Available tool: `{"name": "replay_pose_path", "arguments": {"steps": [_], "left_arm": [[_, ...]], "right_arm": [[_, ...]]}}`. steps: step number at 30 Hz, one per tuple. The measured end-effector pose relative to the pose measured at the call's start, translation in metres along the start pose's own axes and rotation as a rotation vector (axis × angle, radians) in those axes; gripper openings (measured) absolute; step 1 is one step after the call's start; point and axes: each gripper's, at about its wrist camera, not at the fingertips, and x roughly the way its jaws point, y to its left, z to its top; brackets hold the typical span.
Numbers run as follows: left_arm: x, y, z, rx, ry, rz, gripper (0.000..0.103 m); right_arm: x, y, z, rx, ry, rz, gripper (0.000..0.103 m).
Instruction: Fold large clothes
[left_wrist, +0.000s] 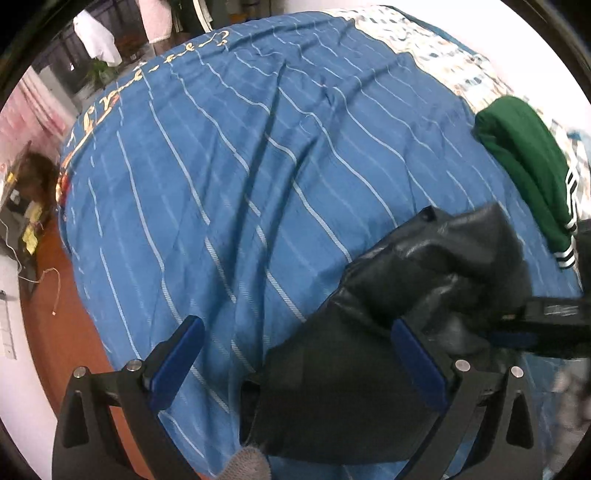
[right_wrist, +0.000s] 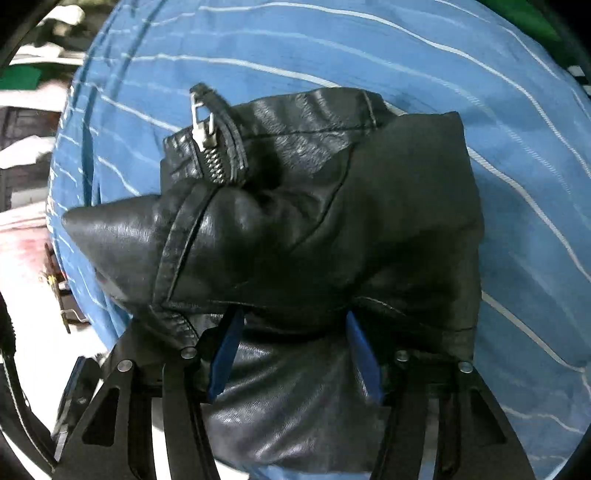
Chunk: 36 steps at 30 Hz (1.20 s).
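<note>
A black leather jacket (left_wrist: 402, 295) lies bunched on a blue striped bedspread (left_wrist: 240, 166). In the left wrist view my left gripper (left_wrist: 295, 332) is open, its blue pads wide apart; the jacket lies between and against the right pad (left_wrist: 417, 358). In the right wrist view the jacket (right_wrist: 314, 221) fills the middle, with a silver zipper pull (right_wrist: 203, 125) on top. My right gripper (right_wrist: 295, 325) holds a fold of the jacket between its blue pads (right_wrist: 227, 354); the tips are hidden under the leather. The right gripper also shows in the left wrist view (left_wrist: 546, 325), at the right edge.
A folded green garment with white-striped cuffs (left_wrist: 528, 166) lies on the bed at the right. A patterned pillow or sheet (left_wrist: 436, 48) is at the far end. The bed's left edge drops to a red-brown floor (left_wrist: 55, 314) with clutter and cables.
</note>
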Motion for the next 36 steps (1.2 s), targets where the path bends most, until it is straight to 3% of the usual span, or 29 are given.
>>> {"name": "replay_pose_path", "arguments": {"steps": [2,4,5,7,8,11,13,15,18,21,25,27,30,31,32,34,36], "left_arm": [[-0.002,0.001,-0.001,0.004,-0.013,0.024,0.103],[0.002,0.002,-0.003,0.016,-0.022,0.064,0.103],[0.006,0.002,-0.003,0.02,-0.022,0.081,0.103],[0.018,0.003,-0.003,0.026,-0.02,0.106,0.103],[0.022,0.002,-0.003,0.028,-0.016,0.114,0.103],[0.036,0.001,0.0,0.043,-0.001,0.133,0.103],[0.035,0.004,0.0,0.027,0.015,0.116,0.103],[0.024,0.013,-0.004,-0.003,0.024,0.078,0.103],[-0.005,0.035,-0.025,-0.102,0.043,-0.035,0.103],[-0.018,0.056,-0.058,-0.242,0.115,-0.19,0.103],[0.01,0.06,-0.099,-0.431,0.224,-0.399,0.103],[0.03,0.057,-0.107,-0.54,0.219,-0.503,0.102],[0.053,0.054,-0.106,-0.649,0.179,-0.539,0.1],[0.059,0.056,-0.103,-0.689,0.16,-0.534,0.093],[0.062,0.059,-0.1,-0.725,0.133,-0.524,0.073],[0.063,0.064,-0.091,-0.757,0.103,-0.516,0.048],[0.06,0.066,-0.086,-0.767,0.085,-0.513,0.041]], "right_arm": [[-0.02,-0.002,-0.008,0.013,-0.01,0.059,0.058],[-0.047,-0.005,-0.016,0.005,-0.078,0.159,0.03],[-0.06,-0.008,-0.019,0.01,-0.122,0.201,0.024],[-0.066,-0.008,-0.015,0.004,-0.188,0.278,0.019],[-0.059,-0.007,-0.006,0.004,-0.201,0.27,0.019],[-0.013,-0.012,0.024,0.023,-0.167,0.235,0.013],[0.002,-0.016,0.037,0.041,-0.162,0.277,0.011],[-0.005,-0.017,0.04,0.012,-0.125,0.313,0.011],[-0.039,-0.045,0.016,0.016,-0.126,0.461,0.019],[-0.074,-0.087,-0.023,0.06,-0.175,0.481,0.057],[-0.068,-0.15,-0.062,0.158,-0.138,0.572,0.059],[-0.05,-0.168,-0.069,0.196,-0.104,0.618,0.059],[-0.015,-0.173,-0.066,0.195,-0.055,0.678,0.059],[-0.004,-0.172,-0.063,0.184,-0.034,0.711,0.059],[0.006,-0.167,-0.059,0.181,-0.025,0.713,0.059],[0.027,-0.155,-0.05,0.159,0.007,0.763,0.059],[0.045,-0.14,-0.037,0.145,0.019,0.816,0.059]]}}
